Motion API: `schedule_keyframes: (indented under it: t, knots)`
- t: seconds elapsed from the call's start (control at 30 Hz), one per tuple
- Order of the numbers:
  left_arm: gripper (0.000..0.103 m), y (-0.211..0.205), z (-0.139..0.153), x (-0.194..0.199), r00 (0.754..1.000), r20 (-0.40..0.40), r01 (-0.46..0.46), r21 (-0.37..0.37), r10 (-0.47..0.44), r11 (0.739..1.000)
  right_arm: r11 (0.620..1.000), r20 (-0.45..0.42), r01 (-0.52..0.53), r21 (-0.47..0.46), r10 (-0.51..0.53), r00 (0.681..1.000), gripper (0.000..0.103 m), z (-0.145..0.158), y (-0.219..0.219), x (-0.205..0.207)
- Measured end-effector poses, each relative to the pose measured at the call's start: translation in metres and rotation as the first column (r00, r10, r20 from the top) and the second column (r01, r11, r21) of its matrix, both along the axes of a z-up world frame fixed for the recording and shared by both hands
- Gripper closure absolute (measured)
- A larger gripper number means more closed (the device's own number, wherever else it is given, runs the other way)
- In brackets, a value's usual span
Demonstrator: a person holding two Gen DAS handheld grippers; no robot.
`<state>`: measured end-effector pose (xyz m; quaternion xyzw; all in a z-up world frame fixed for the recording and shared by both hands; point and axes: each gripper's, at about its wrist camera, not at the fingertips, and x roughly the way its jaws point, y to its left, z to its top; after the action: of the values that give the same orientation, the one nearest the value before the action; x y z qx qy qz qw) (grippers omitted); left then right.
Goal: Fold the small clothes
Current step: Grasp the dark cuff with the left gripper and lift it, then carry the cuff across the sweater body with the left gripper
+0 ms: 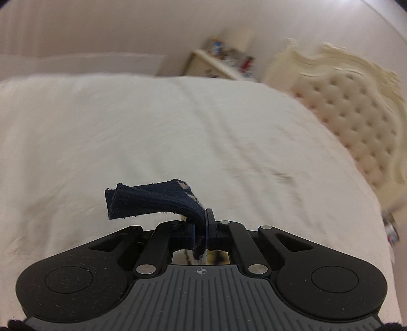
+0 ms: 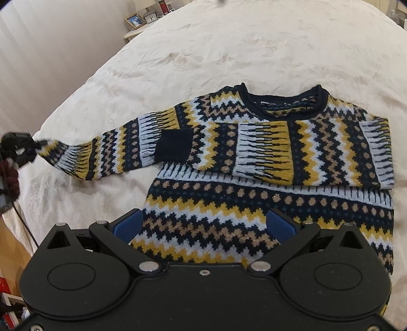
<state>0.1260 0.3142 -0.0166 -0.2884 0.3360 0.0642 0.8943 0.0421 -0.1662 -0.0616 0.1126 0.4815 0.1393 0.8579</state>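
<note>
A small knitted sweater [image 2: 254, 178] with navy, yellow, white and tan zigzag bands lies flat on the white bed, collar away from me. Its right sleeve is folded across the chest, with its navy cuff [image 2: 174, 147] on the body. Its left sleeve [image 2: 101, 152] is stretched out to the left. My left gripper [image 2: 19, 147] is shut on that sleeve's end; in the left wrist view a navy cuff [image 1: 152, 201] sticks out of the closed left gripper [image 1: 203, 221]. My right gripper [image 2: 204, 224] is open and empty above the sweater's lower body.
The white bedspread [image 2: 229, 51] spreads all round the sweater. A tufted cream headboard [image 1: 351, 114] stands at the right in the left wrist view, a cluttered shelf [image 1: 223, 63] beyond. A nightstand with a photo frame [image 2: 134, 20] is far left. Wooden floor [image 2: 12, 249] lies beside the bed.
</note>
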Motion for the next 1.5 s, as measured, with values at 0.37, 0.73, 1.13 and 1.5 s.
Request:
schedule_keyframes:
  t: [0.37,0.73,1.13,1.5]
  knots:
    - [0.097,-0.141,0.098,0.022,0.943,0.206,0.256,0.055,-0.261,0.965,0.998,-0.007,0.025,0.055,-0.025,1.000,0.000,-0.012,-0.060,-0.014]
    - [0.097,-0.303,0.077,0.043,0.840,0.197,0.508,0.045,-0.506,0.860,0.992,-0.005,0.083,0.093,-0.083,0.997,0.000,-0.021,-0.139,-0.021]
    - [0.095,-0.442,-0.023,0.038,0.733,-0.013,0.680,0.020,-0.680,0.733,0.987,-0.023,0.129,0.098,-0.127,0.992,0.000,-0.032,-0.195,-0.041]
    - [0.014,-0.456,-0.032,0.021,0.631,0.013,0.775,0.037,-0.775,0.631,0.986,-0.030,0.139,0.094,-0.137,0.990,0.000,-0.036,-0.194,-0.039]
